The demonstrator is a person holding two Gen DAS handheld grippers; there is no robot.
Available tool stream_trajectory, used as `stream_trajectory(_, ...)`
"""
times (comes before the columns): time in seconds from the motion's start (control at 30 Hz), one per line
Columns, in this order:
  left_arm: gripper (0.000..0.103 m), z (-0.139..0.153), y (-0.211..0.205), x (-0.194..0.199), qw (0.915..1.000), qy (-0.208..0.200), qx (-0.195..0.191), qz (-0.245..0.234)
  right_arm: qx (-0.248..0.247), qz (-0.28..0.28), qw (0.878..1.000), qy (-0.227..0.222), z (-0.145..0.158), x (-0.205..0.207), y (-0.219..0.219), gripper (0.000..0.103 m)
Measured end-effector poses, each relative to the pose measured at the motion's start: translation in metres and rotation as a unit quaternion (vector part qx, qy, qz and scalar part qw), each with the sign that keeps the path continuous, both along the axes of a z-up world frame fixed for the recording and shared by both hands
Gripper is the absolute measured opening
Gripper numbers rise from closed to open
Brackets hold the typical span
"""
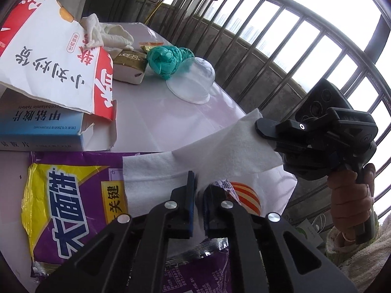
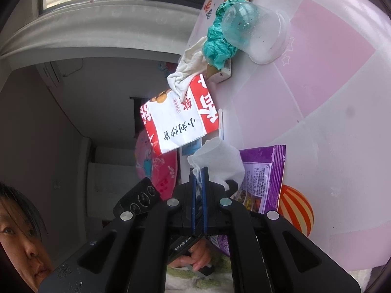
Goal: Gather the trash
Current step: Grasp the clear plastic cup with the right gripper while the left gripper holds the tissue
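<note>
Table (image 1: 158, 117) with pink and white cover, beside a barred railing (image 1: 293, 48).

Tissue (image 1: 220, 151): white, stretched in the air above the table between both grippers, over the near end of a purple and yellow packet (image 1: 73, 195).

Left gripper (image 1: 200, 188): jaws nearly together, pinching the tissue's near edge.

Right gripper (image 1: 267, 138): jaws narrow, clamped on the tissue's far corner; held by a hand (image 1: 352, 200) in a fluffy sleeve. Same pinch confirmed from the right wrist view, a thin fold of tissue between the pads.

Other trash on the table:
- red and white paper bag (image 1: 48, 56), propped on a blue and white box (image 1: 41, 127)
- crumpled white cloth (image 1: 105, 31) against the bag's top
- small gold-topped carton (image 1: 129, 68)
- crumpled green plastic bag (image 1: 168, 58), touching a clear cup (image 1: 193, 80) standing upside down
</note>
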State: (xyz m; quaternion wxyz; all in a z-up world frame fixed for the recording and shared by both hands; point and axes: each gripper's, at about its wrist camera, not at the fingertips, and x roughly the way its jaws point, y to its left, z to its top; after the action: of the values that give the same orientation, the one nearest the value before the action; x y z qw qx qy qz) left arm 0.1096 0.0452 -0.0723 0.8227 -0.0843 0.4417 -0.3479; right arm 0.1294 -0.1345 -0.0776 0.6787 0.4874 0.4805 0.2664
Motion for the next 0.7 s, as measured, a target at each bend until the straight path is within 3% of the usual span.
stream_trajectory(0.07, 0.002, 0.003, 0.001, 0.001, 1.0000, 0.000, -0.002, 0.007, -0.013, -0.006, 1.000, -0.003, 0.002, -0.001, -0.004, 0.013)
stream_trajectory(0.13, 0.002, 0.010, 0.002, 0.001, 0.9999, -0.003, -0.005, 0.013, -0.032, -0.018, 0.999, -0.012, 0.006, -0.003, -0.011, 0.035)
stream_trajectory(0.33, 0.002, 0.042, 0.003, 0.017, 0.9995, -0.008, -0.012, 0.029, -0.124, -0.046, 0.988, -0.077, 0.036, 0.000, -0.032, 0.049)
stream_trajectory(0.4, 0.002, 0.054, 0.002, 0.028, 0.9991, -0.009, -0.018, 0.038, -0.181, -0.055, 0.976, -0.109, 0.049, 0.007, -0.035, 0.051)
stream_trajectory(0.53, 0.002, 0.073, -0.003, 0.061, 0.9976, -0.017, -0.019, 0.065, -0.295, -0.052, 0.938, -0.172, 0.065, 0.028, -0.029, 0.057)
stream_trajectory(0.7, 0.002, 0.073, -0.022, 0.106, 0.9941, -0.020, 0.003, 0.106, -0.390, -0.015, 0.897, -0.208, 0.053, 0.062, -0.016, 0.064)
